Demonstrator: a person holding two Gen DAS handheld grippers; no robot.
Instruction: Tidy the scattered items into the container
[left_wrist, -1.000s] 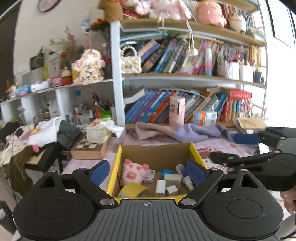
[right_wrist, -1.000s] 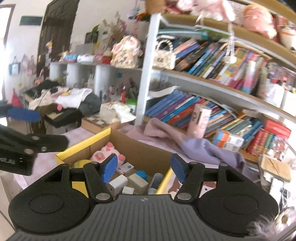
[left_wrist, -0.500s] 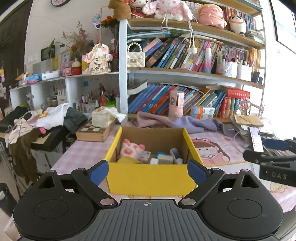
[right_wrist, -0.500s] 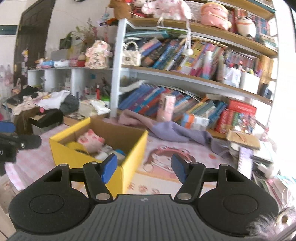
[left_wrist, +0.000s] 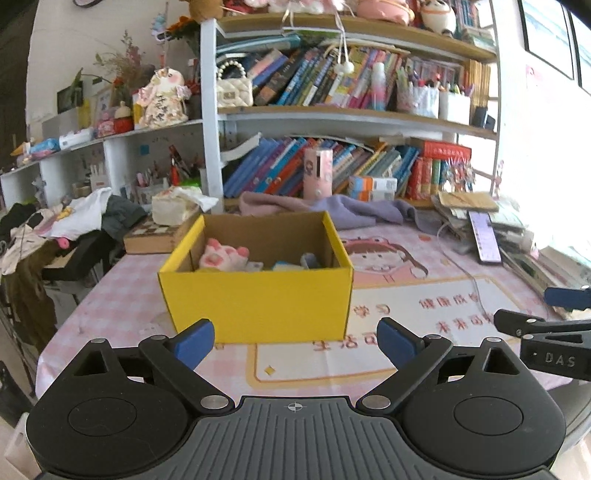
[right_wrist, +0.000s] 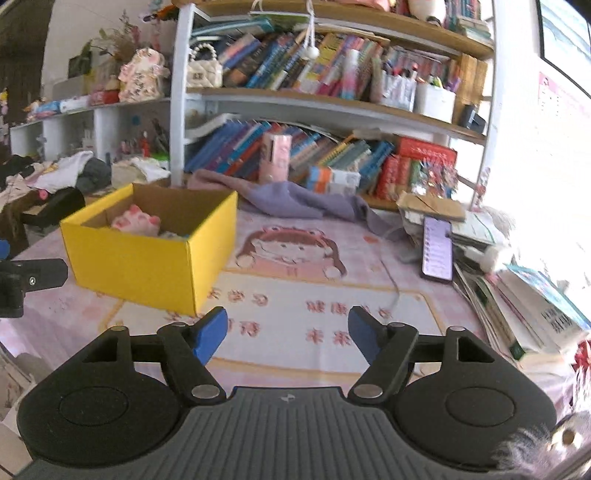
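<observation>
A yellow cardboard box (left_wrist: 255, 299) stands on the pink printed table mat (left_wrist: 406, 317). Inside it lie a pink plush toy (left_wrist: 221, 256) and several small items, mostly hidden by the front wall. My left gripper (left_wrist: 295, 341) hangs open in front of the box, nothing between its blue pads. In the right wrist view the box (right_wrist: 147, 258) sits to the left with the plush toy (right_wrist: 135, 223) showing. My right gripper (right_wrist: 288, 334) is over the mat, right of the box, its jaws opening and empty. The right gripper's fingers (left_wrist: 554, 325) show at the left view's right edge.
A bookshelf (left_wrist: 332, 110) full of books fills the back. Purple cloth (left_wrist: 351, 210) lies behind the box. A phone (right_wrist: 437, 249) and stacked books (right_wrist: 524, 295) crowd the table's right side. A chessboard box (left_wrist: 155, 236) with a tissue pack and clothes (left_wrist: 74, 218) sit at the left.
Both grippers drew back from above the box to lower, in front of it, so its yellow front wall shows. The right gripper swung to the right over the mat and its jaws widened.
</observation>
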